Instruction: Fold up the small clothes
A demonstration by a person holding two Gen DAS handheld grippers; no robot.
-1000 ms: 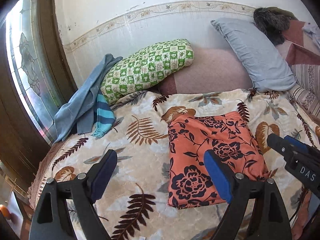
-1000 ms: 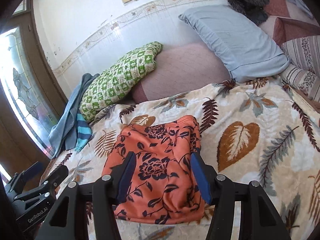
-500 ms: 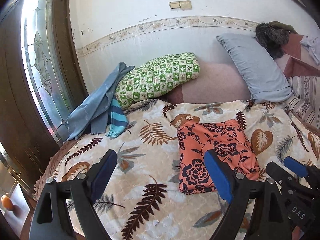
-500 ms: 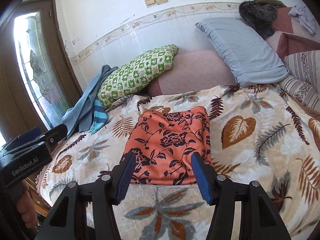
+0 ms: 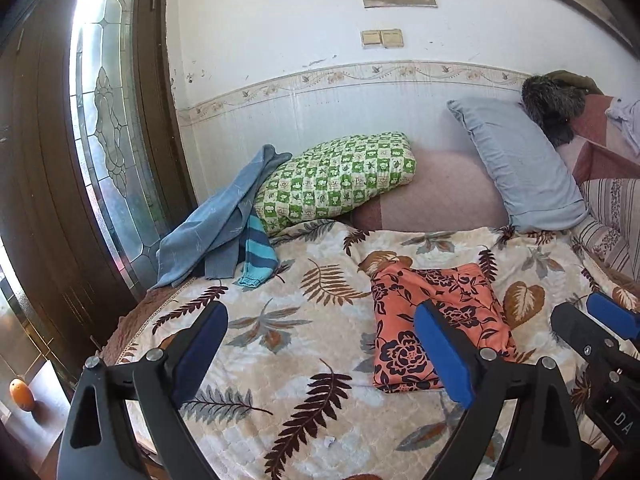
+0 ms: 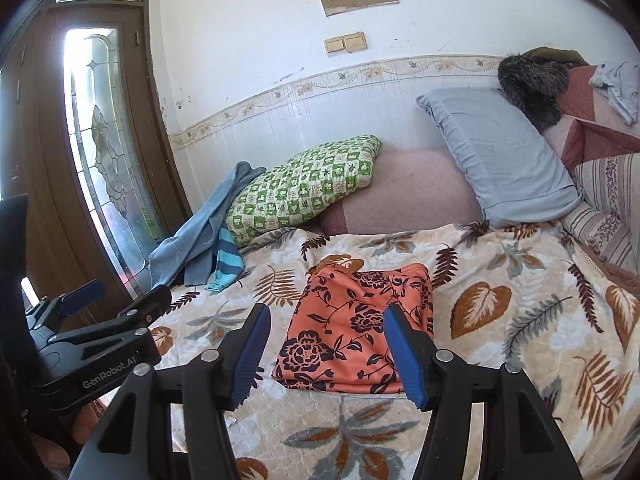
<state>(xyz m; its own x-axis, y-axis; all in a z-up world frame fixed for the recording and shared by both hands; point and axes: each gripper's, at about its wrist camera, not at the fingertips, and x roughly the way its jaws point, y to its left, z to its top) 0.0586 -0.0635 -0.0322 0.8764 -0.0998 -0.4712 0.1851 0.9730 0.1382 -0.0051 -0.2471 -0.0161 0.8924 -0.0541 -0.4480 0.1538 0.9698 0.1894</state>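
**Orange piece folded, time to go grab the next one from the pile**

Looks like a between-garments moment. Orange floral garment [image 6: 352, 324] lying flat on the leaf-print blanket [image 6: 500, 300] as a neat folded rectangle, roughly mid-bed, edges fairly square, nothing touching it. Left gripper [image 5: 320, 352] spread wide with nothing between the blue pads, hanging above the blanket just beside the garment's left edge. Right gripper [image 6: 326, 350] also apart and empty, hovering off the near edge of the orange fold, not in contact as far as can be told.

Best guess on the step in hand: done with this one, so backing away and lining up on the next. Candidates: blue cloth [image 5: 216, 220] and striped teal piece [image 5: 256, 256] heaped at the far left by the door [image 5: 80, 184], partly leaning on the green checked pillow [image 5: 336, 180].

Tips for doing it well:
- Keep both tools high while crossing over, so no pad snags the finished fold and drags it open.
- Take one piece only. The blue one overlaps the striped one, so pinching a free upper edge seems safer than digging in low.
- Drop it on open blanket left of the orange fold, well apart, then flatten before any folding.
- Watch the bed edge near that pile, easy to push cloth off the side.
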